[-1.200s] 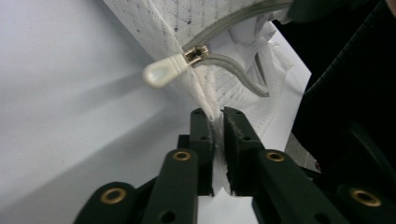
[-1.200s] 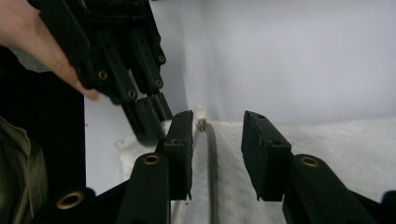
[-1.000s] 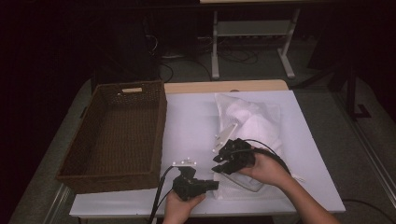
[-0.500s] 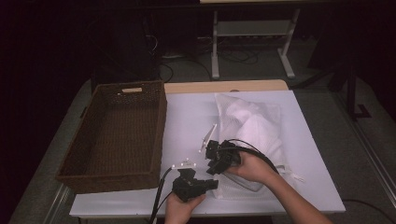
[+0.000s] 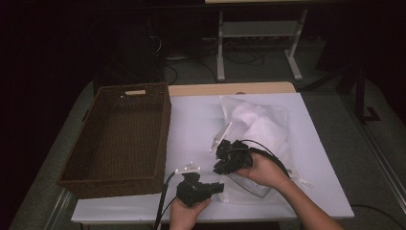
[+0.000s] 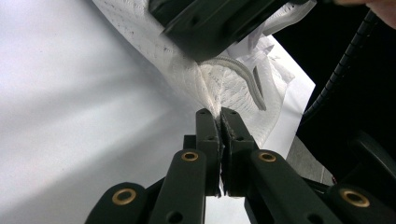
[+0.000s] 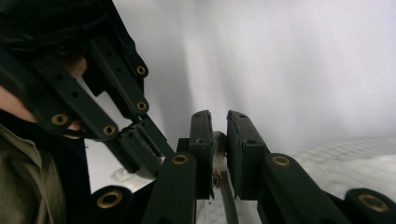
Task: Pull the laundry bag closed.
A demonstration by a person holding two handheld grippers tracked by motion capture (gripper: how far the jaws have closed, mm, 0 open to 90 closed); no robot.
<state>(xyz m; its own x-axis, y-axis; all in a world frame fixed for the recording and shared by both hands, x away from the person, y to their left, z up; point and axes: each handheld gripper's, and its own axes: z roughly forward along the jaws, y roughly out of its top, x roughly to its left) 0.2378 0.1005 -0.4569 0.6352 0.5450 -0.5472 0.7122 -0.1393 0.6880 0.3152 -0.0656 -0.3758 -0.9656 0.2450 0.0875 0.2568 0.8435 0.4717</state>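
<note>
Beside your dark brown woven basket, a white mesh bag with a fine grid pattern lies on the white bench; your black grippers' fingers show brass-coloured rivets.

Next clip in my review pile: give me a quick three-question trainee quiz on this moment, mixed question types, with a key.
1. True or false: the brown woven wicker basket holds the white mesh laundry bag.
2. What is the left gripper clamping?
A. the basket's rim
B. an edge of the mesh bag
C. a cable
3. Fill in: the right gripper has its jaws closed on the bag's ____.

Key:
1. False; the bag lies on the white table beside the basket.
2. B
3. zipper pull, as far as the right gripper view shows.
</note>
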